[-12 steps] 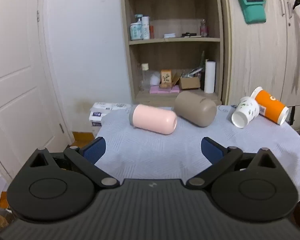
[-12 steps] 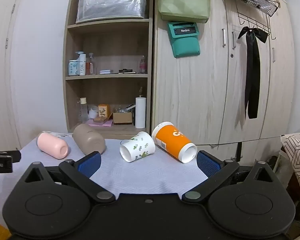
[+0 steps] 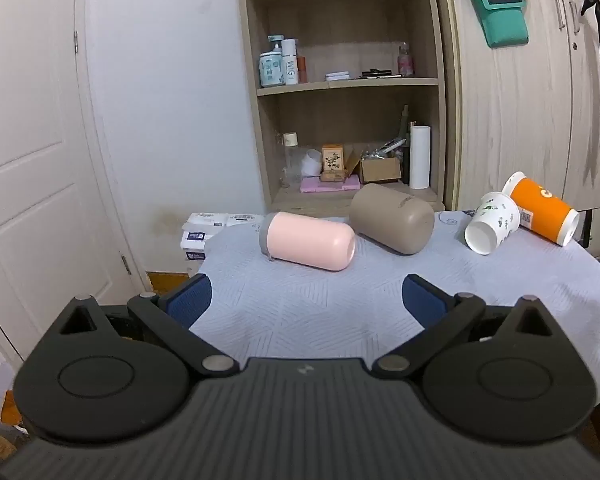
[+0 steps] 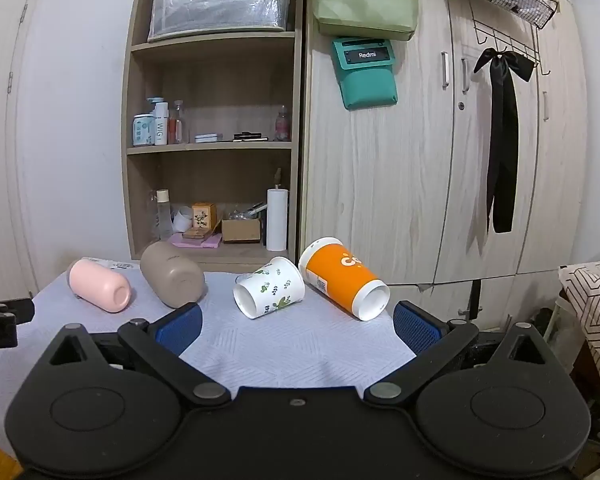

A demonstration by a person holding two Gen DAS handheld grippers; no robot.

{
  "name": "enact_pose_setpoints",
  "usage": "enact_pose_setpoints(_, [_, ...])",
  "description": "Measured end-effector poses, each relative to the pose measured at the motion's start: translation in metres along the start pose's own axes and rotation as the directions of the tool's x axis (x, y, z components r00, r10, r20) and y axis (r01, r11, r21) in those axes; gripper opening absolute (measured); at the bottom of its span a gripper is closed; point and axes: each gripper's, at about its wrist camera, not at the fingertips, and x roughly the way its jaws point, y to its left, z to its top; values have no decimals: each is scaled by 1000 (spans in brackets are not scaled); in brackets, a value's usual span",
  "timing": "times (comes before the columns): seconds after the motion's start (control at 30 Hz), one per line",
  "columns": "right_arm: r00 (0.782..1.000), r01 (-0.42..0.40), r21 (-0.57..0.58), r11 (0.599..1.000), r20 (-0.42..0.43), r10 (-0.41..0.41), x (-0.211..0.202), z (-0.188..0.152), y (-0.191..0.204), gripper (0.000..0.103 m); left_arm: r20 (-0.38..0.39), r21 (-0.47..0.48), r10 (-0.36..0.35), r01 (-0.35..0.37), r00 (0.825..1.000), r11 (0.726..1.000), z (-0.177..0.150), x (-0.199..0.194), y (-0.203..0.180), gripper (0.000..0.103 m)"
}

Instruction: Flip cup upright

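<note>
Several cups lie on their sides on a table with a pale blue cloth (image 3: 308,320). A pink cup (image 3: 308,241) and a taupe cup (image 3: 392,218) lie at the left. A white leaf-print paper cup (image 3: 490,228) and an orange paper cup (image 3: 544,210) lie at the right. My left gripper (image 3: 306,300) is open and empty, short of the pink cup. In the right wrist view the pink cup (image 4: 98,285), taupe cup (image 4: 172,280), white cup (image 4: 269,293) and orange cup (image 4: 342,278) show. My right gripper (image 4: 296,327) is open and empty, short of the white and orange cups.
A wooden shelf unit (image 3: 340,92) with bottles and boxes stands behind the table. A wooden wardrobe (image 4: 440,160) is to its right. A white door (image 3: 32,160) is at the left. A patterned box (image 4: 596,304) sits at the far right.
The left wrist view has tilted up a little, so the cups sit lower in its frame. The cups have not moved. The right gripper has barely moved.
</note>
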Motion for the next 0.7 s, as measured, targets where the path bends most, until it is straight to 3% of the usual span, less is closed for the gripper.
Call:
enact_pose_setpoints(0.43, [1000, -5, -9, 1000, -13, 5, 6, 0, 3, 103, -64, -65, -52, 48, 997, 997, -6, 16, 11, 103])
enact_pose_setpoints(0.7, [1000, -15, -17, 1000, -7, 15, 4, 0, 5, 103, -37, -75, -49, 46, 998, 996, -7, 12, 15, 103])
